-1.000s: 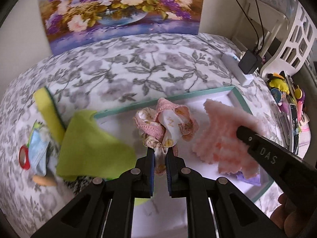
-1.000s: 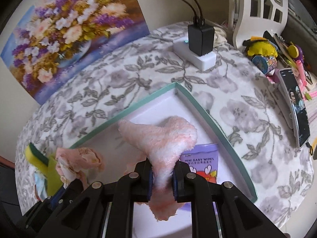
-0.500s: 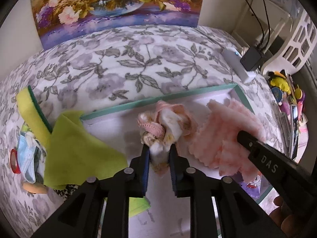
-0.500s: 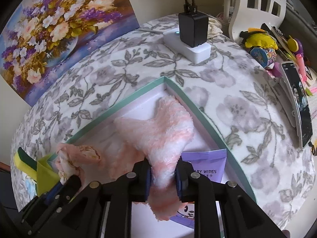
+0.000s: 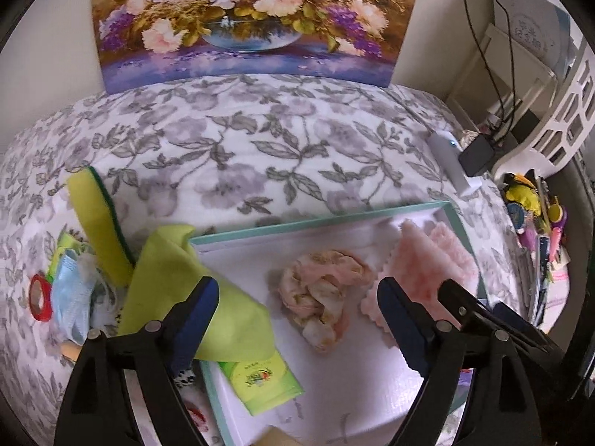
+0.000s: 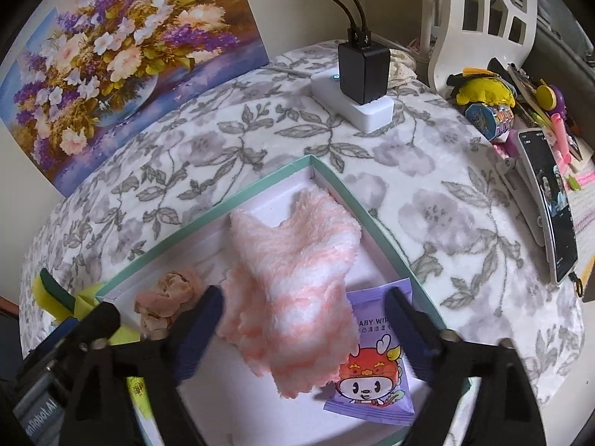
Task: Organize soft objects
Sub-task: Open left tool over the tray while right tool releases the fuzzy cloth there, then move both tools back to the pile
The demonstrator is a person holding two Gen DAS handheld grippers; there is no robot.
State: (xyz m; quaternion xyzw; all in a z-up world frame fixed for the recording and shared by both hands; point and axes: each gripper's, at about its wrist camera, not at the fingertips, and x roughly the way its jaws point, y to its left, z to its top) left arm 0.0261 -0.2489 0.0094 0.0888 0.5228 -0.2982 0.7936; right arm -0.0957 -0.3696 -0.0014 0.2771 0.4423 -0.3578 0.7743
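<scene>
While a floral tablecloth (image 5: pixel 230 141) is spread over the table, a shallow box with a teal rim (image 6: pixel 375 219) is set on it, and both task cloths are seen lying on its white floor.

A fluffy pink-and-white towel (image 6: pixel 297 278) is laid toward the box's right corner, its lower edge draped over a purple pack of baby wipes (image 6: pixel 375 379). It is framed by the right hand-held gripper (image 6: pixel 303 330), whose jaws are opening and are spread wide on either side of the towel; the pads are not pressed on it.

A crumpled pink floral cloth (image 5: pixel 323 290) is placed near the middle of the box, just left of the towel and touching or nearly touching its scalloped edge. It is seen between and slightly beyond the fingertips of the left hand-held gripper (image 5: pixel 297 312), whose jaws are likewise opening, well clear of the cloth on both sides.

A lime-green cloth (image 5: pixel 186 290) is draped over the box's left rim, partly covering a green packet (image 5: pixel 260 375) inside. Outside the box, to the left, a yellow sponge (image 5: pixel 96 223), a pale blue face mask (image 5: pixel 70 297) and a red tape roll (image 5: pixel 37 297) are left on the table.
</scene>
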